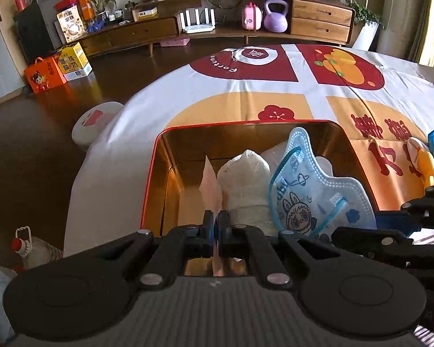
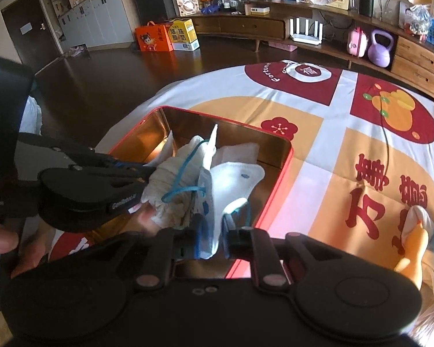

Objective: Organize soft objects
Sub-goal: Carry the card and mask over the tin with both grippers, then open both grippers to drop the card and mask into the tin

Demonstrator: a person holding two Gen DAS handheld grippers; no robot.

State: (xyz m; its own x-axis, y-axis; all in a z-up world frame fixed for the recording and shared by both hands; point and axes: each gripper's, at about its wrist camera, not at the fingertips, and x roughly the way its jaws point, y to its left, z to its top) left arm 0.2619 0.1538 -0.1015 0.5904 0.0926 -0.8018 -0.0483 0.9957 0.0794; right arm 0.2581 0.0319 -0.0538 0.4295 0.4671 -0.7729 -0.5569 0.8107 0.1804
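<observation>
Now the left gripper [image 1: 216,222] fingers pinch a thin pink sachet [image 1: 209,188] over the tin [image 1: 159,156]; right gripper [image 2: 211,238] fingers sit narrowly apart around the blue mask [image 2: 208,202].

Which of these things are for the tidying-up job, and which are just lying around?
For the job:
- red tin box
- blue cartoon face mask
- white gauze roll
- thin pink packet, pinched by the left gripper
- right gripper

Just lying around:
- purple kettlebell
- orange gift box
- white router

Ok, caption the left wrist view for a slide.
Left gripper, shut on a thin pink sachet, lowers it into the red tin beside a gauze roll and cartoon face mask.
</observation>
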